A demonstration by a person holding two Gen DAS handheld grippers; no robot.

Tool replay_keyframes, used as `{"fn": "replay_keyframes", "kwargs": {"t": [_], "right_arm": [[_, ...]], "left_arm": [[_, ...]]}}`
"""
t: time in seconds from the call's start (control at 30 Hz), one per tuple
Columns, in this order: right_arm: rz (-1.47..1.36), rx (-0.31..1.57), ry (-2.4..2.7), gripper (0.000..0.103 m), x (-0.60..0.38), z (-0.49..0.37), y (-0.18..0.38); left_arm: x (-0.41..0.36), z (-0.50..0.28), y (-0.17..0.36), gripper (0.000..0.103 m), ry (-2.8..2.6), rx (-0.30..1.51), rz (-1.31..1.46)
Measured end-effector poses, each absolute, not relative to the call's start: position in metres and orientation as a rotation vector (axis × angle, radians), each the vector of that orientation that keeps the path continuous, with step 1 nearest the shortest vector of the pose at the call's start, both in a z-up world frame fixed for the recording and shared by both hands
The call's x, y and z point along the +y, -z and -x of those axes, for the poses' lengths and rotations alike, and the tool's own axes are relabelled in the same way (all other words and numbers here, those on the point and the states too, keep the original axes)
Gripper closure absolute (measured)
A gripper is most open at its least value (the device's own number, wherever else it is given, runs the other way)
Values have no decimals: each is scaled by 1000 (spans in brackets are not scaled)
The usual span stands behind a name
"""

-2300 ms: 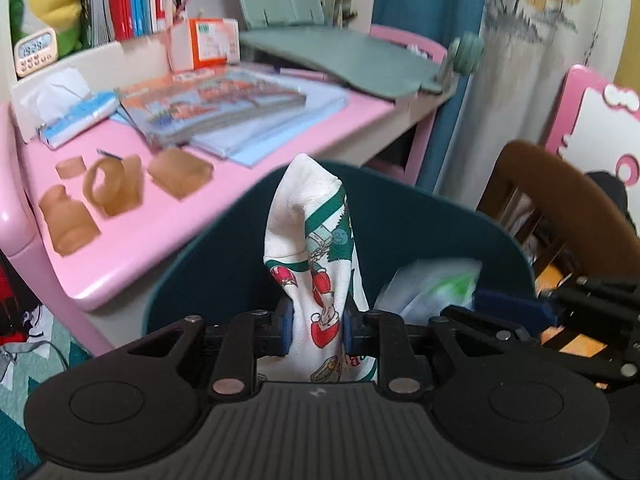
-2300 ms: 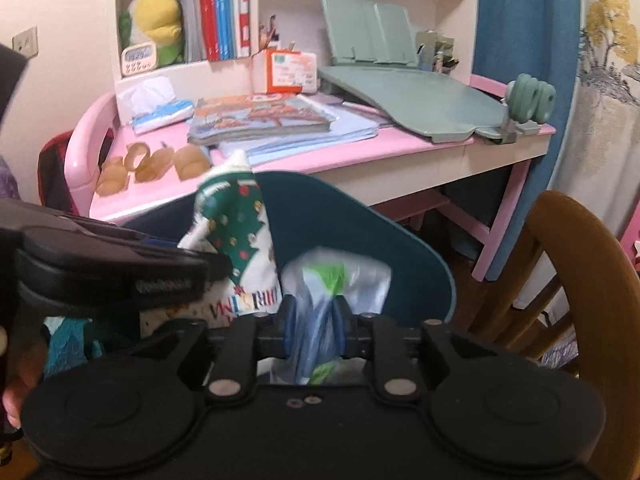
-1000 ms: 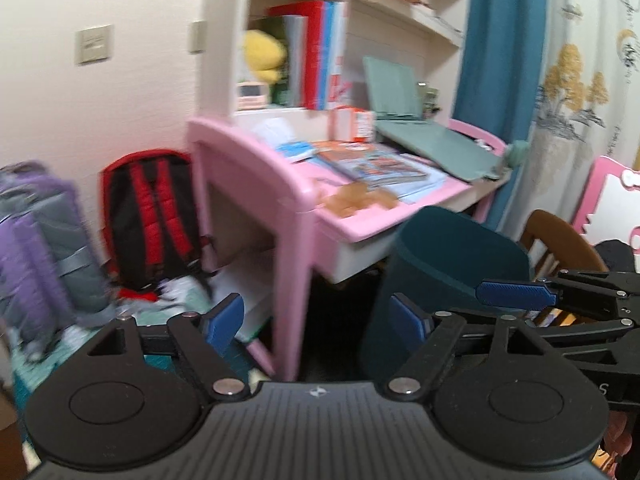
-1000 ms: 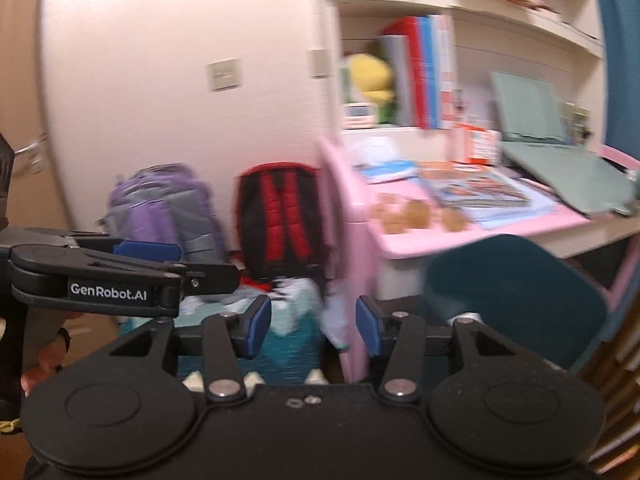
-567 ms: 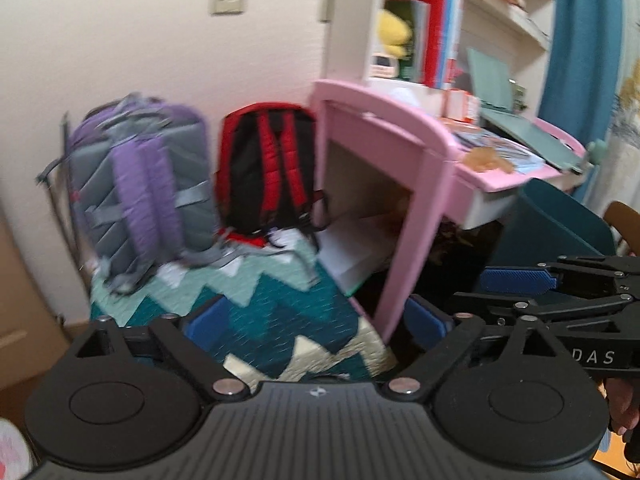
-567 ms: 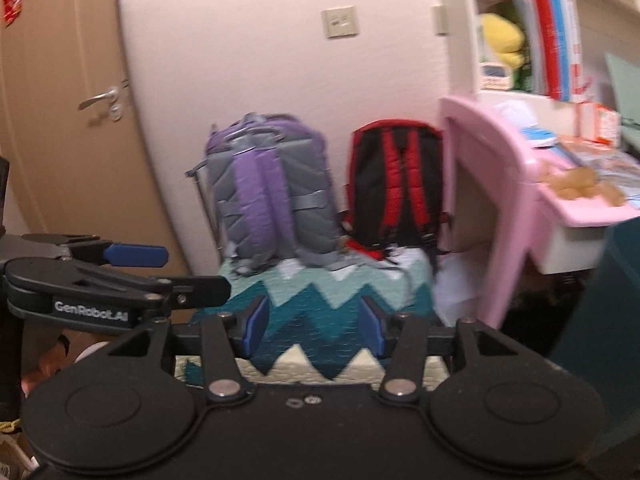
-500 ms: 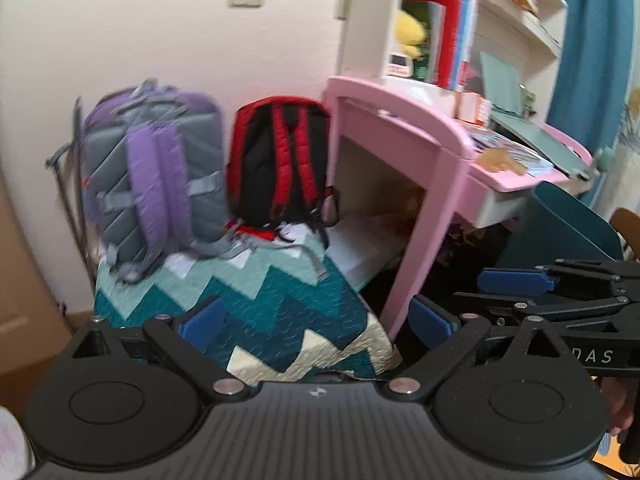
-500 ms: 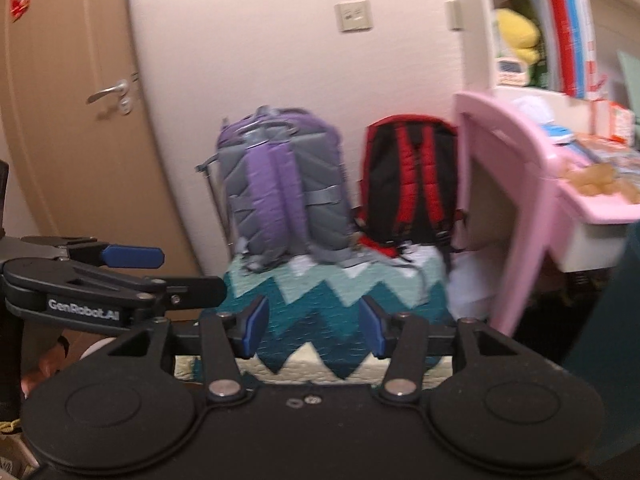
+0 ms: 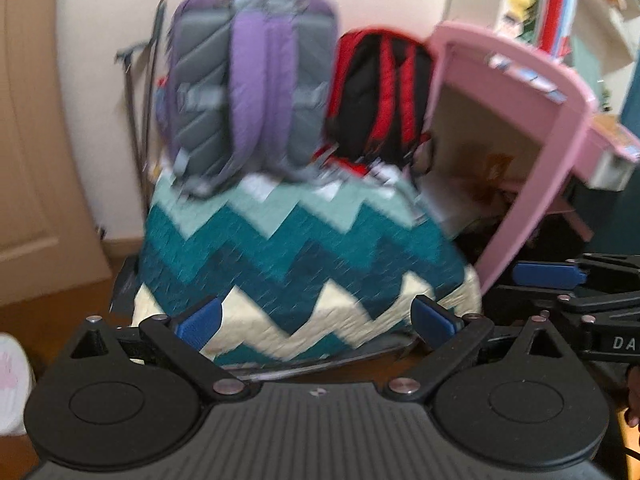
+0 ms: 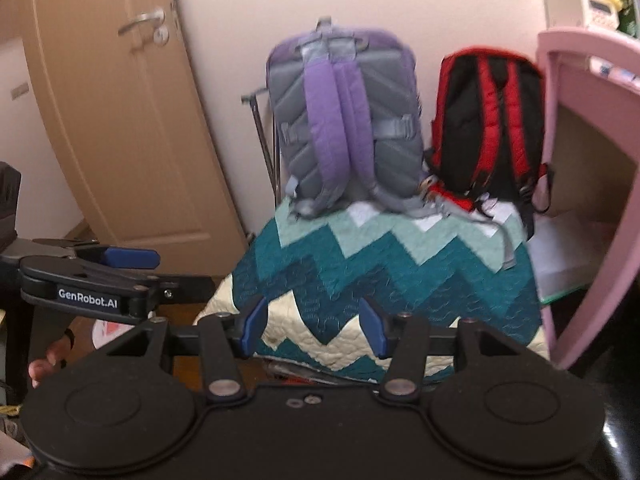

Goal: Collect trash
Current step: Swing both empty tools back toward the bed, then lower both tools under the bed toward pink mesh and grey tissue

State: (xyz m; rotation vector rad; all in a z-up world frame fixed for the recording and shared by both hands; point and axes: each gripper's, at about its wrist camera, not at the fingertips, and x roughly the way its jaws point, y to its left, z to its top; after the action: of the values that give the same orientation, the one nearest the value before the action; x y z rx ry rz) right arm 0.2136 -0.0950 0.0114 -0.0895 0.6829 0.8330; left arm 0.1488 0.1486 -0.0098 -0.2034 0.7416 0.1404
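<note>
My left gripper (image 9: 316, 318) is open wide and empty, with blue pads apart. My right gripper (image 10: 313, 322) is open and empty too. Both point at a teal and cream zigzag quilt (image 9: 304, 256) draped over something low; it also shows in the right wrist view (image 10: 396, 280). No trash is between either pair of fingers. The right gripper shows from the side at the right edge of the left wrist view (image 9: 560, 276), and the left gripper shows at the left of the right wrist view (image 10: 120, 276).
A purple and grey backpack (image 10: 344, 128) and a red and black backpack (image 10: 488, 120) stand on the quilt against the wall. The pink desk's side panel (image 9: 532, 168) is to the right. A tan door (image 10: 120, 100) is to the left. Something white and pink (image 9: 12, 380) lies at the lower left.
Both grippers let go of the wrappers they held over the teal bin, opened, and swung left away from the desk. The view now faces the backpacks and quilt, closer than half a second ago.
</note>
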Motion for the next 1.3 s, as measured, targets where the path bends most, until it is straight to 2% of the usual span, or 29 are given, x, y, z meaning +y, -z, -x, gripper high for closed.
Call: {"fn": "replay_keyframes", "kwargs": {"t": [0.2, 0.67, 0.9, 1.3], "right_arm": [[144, 796, -772, 52, -64, -234, 60], [231, 1240, -769, 53, -22, -275, 285], [82, 1511, -588, 53, -26, -292, 395], [-91, 1708, -405, 53, -29, -298, 506]], "left_arm": [[184, -166, 91, 2, -188, 883, 274], [215, -204, 308, 2, -496, 1321, 526], [221, -211, 408, 3, -581, 1516, 749], [215, -221, 511, 3, -617, 1649, 922]]}}
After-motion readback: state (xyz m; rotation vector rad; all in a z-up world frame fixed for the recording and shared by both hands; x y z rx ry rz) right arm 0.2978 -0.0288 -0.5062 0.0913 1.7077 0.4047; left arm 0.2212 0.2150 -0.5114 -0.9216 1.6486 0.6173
